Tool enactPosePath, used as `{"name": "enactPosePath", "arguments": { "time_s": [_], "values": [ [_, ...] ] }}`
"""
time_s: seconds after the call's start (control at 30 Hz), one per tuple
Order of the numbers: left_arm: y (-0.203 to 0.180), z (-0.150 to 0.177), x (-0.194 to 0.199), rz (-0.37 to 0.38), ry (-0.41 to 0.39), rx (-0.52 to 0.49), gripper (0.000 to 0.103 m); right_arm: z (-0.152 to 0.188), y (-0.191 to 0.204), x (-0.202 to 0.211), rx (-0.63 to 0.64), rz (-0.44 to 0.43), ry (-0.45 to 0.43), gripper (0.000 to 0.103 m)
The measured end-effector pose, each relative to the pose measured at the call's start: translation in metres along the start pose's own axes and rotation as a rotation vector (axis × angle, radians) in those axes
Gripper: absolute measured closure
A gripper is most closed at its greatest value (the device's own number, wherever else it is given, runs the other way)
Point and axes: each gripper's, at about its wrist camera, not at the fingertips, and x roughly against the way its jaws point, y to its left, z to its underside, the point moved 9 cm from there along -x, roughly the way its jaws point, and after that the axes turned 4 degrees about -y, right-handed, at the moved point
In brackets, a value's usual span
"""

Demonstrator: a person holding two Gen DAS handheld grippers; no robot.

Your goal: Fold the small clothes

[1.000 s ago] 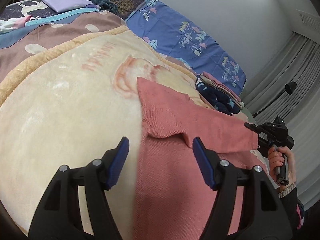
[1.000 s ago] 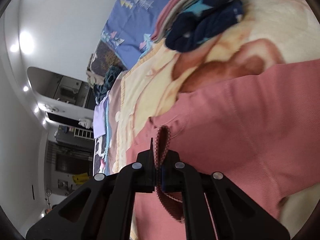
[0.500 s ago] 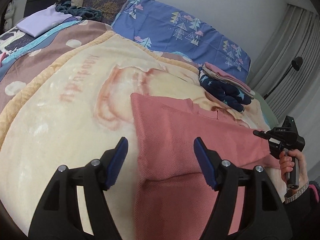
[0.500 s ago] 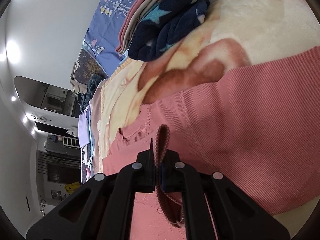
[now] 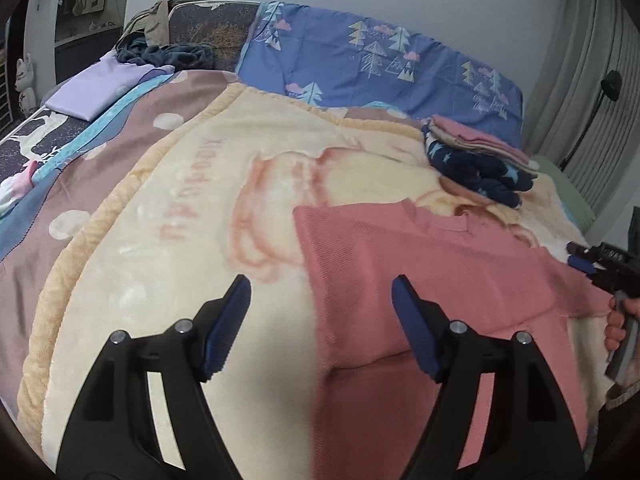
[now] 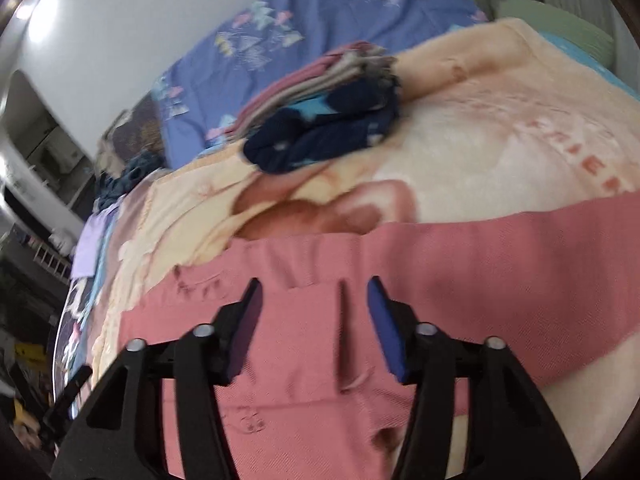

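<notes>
- A soft cream blanket with a faded pink picture (image 5: 168, 216) covers the bed, and its thick yellow edge runs down the left side
- The left gripper (image 5: 320, 320) has black arms and blue pads, and its jaws are wide apart with nothing between them; they have just been opening a little more
- It hangs over the left edge of a pink knitted top (image 5: 420, 280), one pad above the blanket and one above the top, and the pads do not touch the cloth
- The pink knitted top lies spread flat on the blanket, with a folded flap across it
- Behind it sits a stack of folded clothes with a dark blue starry one at the bottom (image 5: 480, 160), near a blue pillow with little trees (image 5: 380, 60)
- The right gripper (image 6: 314, 320) has just been opening and its jaws are apart, above a loose pink fold that stands up between them, not pinched
- A hand (image 5: 620, 328) holds it at the far right edge
</notes>
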Motion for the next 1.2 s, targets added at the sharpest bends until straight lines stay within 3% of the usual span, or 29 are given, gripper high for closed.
{"name": "enactPosePath", "arguments": {
  "time_s": [0.1,0.2,0.27,0.3,0.33,0.4,0.47,0.57,0.73,0.87,1.2],
  "values": [
    [-0.020,-0.002,0.010,0.046,-0.023,0.037,0.029,0.026,0.009,-0.026,0.029,-0.009,0.078,0.090],
    [-0.038,0.010,0.023,0.102,-0.027,0.074,0.029,0.051,-0.010,-0.053,-0.052,0.025,0.174,0.092],
    [-0.047,0.017,0.039,0.127,-0.057,0.081,0.029,0.052,-0.016,-0.049,-0.169,-0.046,0.163,0.091],
    [-0.050,0.020,0.047,0.134,-0.078,0.081,0.028,0.049,-0.017,-0.038,-0.236,-0.100,0.168,0.084],
    [-0.054,0.023,0.056,0.143,-0.098,0.070,0.026,0.046,-0.017,-0.028,-0.264,-0.132,0.162,0.067],
    [-0.061,0.027,0.073,0.146,-0.140,0.039,0.025,0.028,-0.024,0.006,-0.276,-0.179,0.087,0.048],
    [-0.067,0.027,0.085,0.148,-0.162,0.024,0.024,0.010,-0.046,0.045,-0.292,-0.181,0.002,0.047],
    [-0.078,0.026,0.099,0.191,-0.177,0.038,0.023,-0.011,-0.118,0.111,-0.497,-0.228,-0.147,0.043],
    [-0.109,0.022,0.116,0.266,-0.212,0.047,0.023,-0.011,-0.264,0.197,-0.768,-0.078,-0.383,0.043],
    [-0.141,0.019,0.118,0.308,-0.227,0.013,0.022,0.006,-0.316,0.208,-0.903,-0.104,-0.376,0.043],
    [-0.218,0.007,0.089,0.385,-0.190,-0.016,0.022,0.016,-0.335,0.174,-0.853,0.012,-0.345,0.044]
  ]
}}
